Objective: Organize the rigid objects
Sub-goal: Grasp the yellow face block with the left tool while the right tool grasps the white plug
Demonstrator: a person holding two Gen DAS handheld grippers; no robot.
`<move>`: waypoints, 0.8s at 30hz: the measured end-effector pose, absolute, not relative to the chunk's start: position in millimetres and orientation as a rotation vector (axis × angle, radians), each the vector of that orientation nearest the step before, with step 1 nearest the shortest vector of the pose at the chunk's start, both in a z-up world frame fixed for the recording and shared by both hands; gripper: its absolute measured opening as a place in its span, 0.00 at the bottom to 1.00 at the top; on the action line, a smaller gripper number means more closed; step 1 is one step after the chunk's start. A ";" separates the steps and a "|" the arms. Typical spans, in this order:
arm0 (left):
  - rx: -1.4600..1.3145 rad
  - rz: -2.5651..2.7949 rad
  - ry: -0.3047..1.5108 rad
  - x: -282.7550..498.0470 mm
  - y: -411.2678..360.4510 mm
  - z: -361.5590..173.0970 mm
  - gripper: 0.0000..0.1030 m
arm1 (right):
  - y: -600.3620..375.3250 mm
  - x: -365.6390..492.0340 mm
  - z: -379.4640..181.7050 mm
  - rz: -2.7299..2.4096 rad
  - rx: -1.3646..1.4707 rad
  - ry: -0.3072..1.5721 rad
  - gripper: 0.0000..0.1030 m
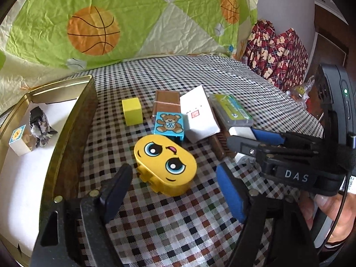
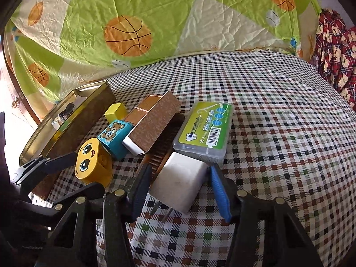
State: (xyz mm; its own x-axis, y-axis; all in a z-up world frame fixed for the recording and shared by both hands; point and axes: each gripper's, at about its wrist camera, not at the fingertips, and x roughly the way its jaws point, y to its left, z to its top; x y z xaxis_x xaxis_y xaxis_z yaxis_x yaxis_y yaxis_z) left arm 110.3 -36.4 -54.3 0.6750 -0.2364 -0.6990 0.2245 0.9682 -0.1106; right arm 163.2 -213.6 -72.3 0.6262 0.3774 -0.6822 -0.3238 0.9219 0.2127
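two yellow blocks (image 1: 165, 163) (image 1: 132, 110), one charger (image 2: 180, 185)

A checkered cloth (image 1: 200, 84) bears a gold tin (image 1: 73, 102), toy blocks (image 1: 165, 163) and small boxes (image 2: 203, 130).

The left gripper (image 1: 171, 189) is pointing obliquely downward, its jaws standing wide apart with both pads clear of contact. The right gripper (image 2: 178, 191) is angling down likewise, its jaws standing narrower and its pads not pressing. A hand (image 1: 329, 213) is gripping the right gripper's handle.
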 end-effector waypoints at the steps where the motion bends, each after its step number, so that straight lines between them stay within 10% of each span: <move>1: -0.021 -0.260 0.789 110.3 -36.0 -54.4 0.75 | -216.8 164.5 -73.0 0.413 0.099 0.805 0.51; 24: -0.015 -0.248 0.875 128.8 -41.5 -64.7 0.54 | -197.0 154.1 -69.2 0.369 -0.073 0.757 0.46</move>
